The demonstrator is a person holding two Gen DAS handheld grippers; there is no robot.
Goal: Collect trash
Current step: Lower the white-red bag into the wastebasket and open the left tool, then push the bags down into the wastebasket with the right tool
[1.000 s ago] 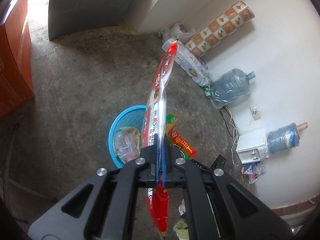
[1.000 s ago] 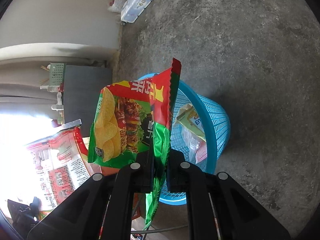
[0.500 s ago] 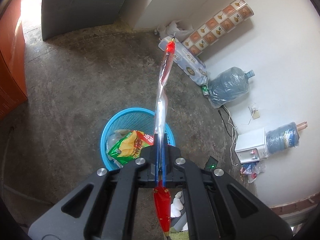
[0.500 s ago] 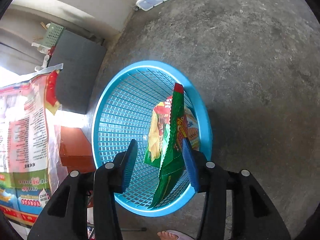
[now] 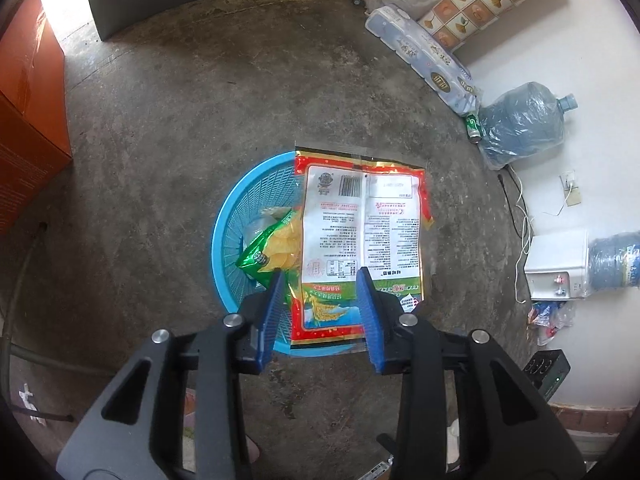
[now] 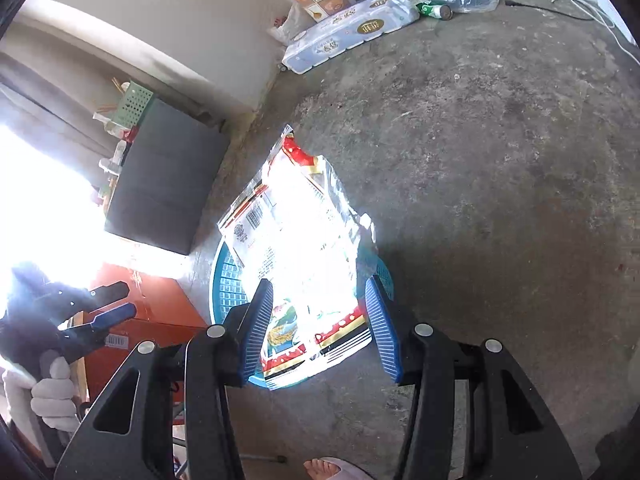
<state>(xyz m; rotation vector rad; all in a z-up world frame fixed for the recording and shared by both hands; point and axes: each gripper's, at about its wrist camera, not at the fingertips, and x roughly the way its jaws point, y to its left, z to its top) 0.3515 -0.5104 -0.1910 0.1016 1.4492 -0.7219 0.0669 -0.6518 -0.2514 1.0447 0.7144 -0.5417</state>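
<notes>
Trash: the white-backed wrapper [image 5: 362, 236] lies across the blue basket [image 5: 236, 216], overhanging its right rim, on top of the green chip bag [image 5: 276, 248]. Left gripper [image 5: 322, 314] and right gripper [image 6: 320, 322] both spread wide, holding nothing. Left over, likely: green can [image 5: 473, 125] by the wall.

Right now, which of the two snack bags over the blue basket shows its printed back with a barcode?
The large red-bordered bag, spread flat across the basket rim. The green chip bag beside it lies lower, inside the basket, showing yellow chips.
</notes>
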